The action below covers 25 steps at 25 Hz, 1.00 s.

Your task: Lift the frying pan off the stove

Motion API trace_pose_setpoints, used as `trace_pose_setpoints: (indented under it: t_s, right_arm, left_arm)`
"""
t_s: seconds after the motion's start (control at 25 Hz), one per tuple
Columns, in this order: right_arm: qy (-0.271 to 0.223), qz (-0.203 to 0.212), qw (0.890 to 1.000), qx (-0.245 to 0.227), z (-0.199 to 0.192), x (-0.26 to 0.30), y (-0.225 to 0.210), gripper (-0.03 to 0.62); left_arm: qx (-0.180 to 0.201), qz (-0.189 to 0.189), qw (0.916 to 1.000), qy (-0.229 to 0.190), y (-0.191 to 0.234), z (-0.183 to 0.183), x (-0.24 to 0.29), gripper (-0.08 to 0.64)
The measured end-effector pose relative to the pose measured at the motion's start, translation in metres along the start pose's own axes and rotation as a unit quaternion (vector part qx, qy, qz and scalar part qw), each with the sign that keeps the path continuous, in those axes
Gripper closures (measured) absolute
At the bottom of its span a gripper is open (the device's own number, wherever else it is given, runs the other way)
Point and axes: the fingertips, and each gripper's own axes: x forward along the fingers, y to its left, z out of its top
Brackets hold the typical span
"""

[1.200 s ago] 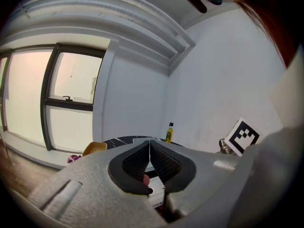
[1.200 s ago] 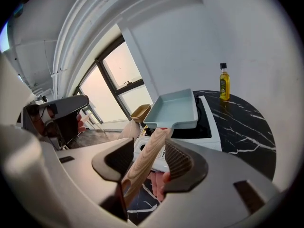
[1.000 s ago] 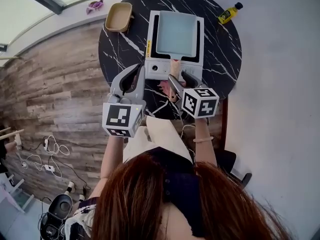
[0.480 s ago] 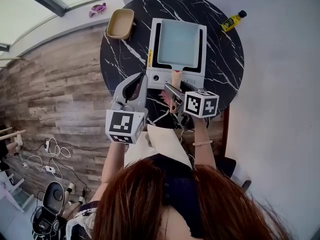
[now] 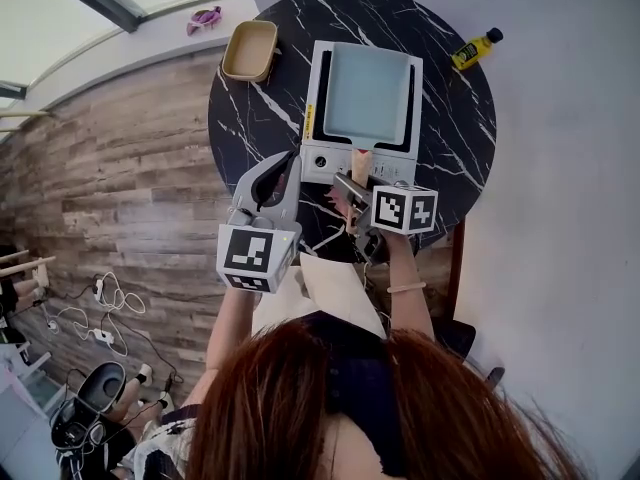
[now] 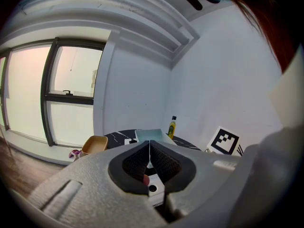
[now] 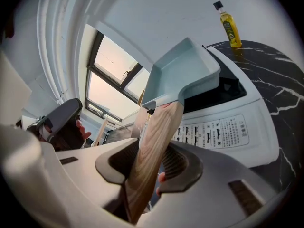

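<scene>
A pale blue square frying pan (image 5: 366,90) rests on a white stove (image 5: 320,156) on the round black marble table (image 5: 450,138). Its wooden handle (image 5: 360,164) sticks out toward me over the stove's front. My right gripper (image 5: 352,190) is at that handle. In the right gripper view the handle (image 7: 154,146) runs between the jaws, which have just been closing and now press on it, with the pan (image 7: 183,70) just beyond. My left gripper (image 5: 283,163) hovers shut and empty by the stove's front left corner, its tips together (image 6: 149,148).
A tan bowl (image 5: 250,50) sits at the table's far left, and a yellow oil bottle (image 5: 474,48) at the far right. A purple toy (image 5: 205,15) lies on the window sill. The table's near edge is just under both grippers.
My right gripper has come down and rolled onto the wooden handle, and its jaws have narrowed around it. The left gripper has stayed where it was.
</scene>
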Motion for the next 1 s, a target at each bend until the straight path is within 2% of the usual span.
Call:
trace_pose_setpoints:
  t_s: [0.12, 0.2, 0.28, 0.68, 1.0]
  right_arm:
    - [-0.027, 0.019, 0.999, 0.043, 0.004, -0.005, 0.001, 0.467]
    - [-0.05, 0.037, 0.994, 0.087, 0.007, -0.01, 0.001, 0.493]
    - [-0.06, 0.044, 0.991, 0.108, 0.008, -0.012, 0.0, 0.509]
    - [-0.068, 0.045, 0.988, 0.131, 0.004, -0.014, 0.004, 0.515]
    - [-0.081, 0.036, 0.987, 0.131, -0.004, -0.025, 0.007, 0.515]
  left_arm:
    - [0.003, 0.0, 1.0, 0.003, -0.001, -0.002, -0.004, 0.546]
    - [0.004, -0.001, 1.0, 0.004, -0.003, -0.003, -0.008, 0.546]
    - [0.005, -0.002, 1.0, 0.004, -0.005, -0.004, -0.011, 0.546]
    - [0.012, 0.001, 0.9999, -0.004, -0.009, 0.001, -0.026, 0.546]
    - [0.017, 0.006, 0.9997, -0.015, -0.009, 0.004, -0.039, 0.546]
